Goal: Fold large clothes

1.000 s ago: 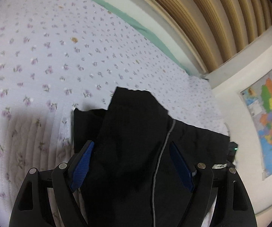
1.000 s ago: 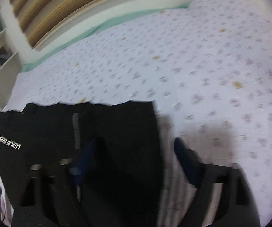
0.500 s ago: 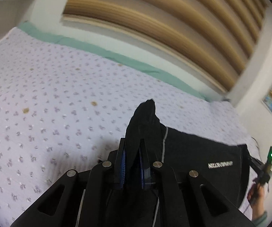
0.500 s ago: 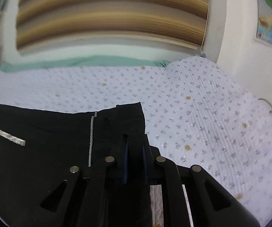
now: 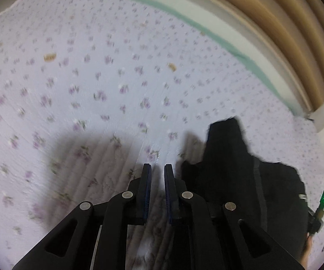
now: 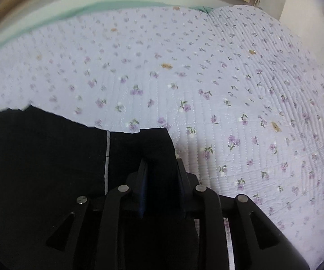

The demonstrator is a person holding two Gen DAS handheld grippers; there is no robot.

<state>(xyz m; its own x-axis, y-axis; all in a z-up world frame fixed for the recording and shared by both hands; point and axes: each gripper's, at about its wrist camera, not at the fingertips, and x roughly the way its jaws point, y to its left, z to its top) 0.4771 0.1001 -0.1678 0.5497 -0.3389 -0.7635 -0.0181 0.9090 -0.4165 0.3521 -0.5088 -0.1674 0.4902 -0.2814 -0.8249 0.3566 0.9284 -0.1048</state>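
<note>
Now the left gripper (image 5: pixel 157 171) hangs nearly closed and empty over the quilt (image 5: pixel 94 78), garment (image 5: pixel 240 168) to its right; right gripper (image 6: pixel 160 164), jaws just easing open, straddles the garment's (image 6: pixel 49 157) corner to lay it flat.

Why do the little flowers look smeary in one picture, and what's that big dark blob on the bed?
In the left wrist view the bedspread flowers are smeared by motion blur, and the dark blob is a shadow ahead of the left gripper. In the right wrist view the flowers near the middle are sharper, the black garment shows almost no detail, and the fisheye lens bends the bed's edge.
</note>
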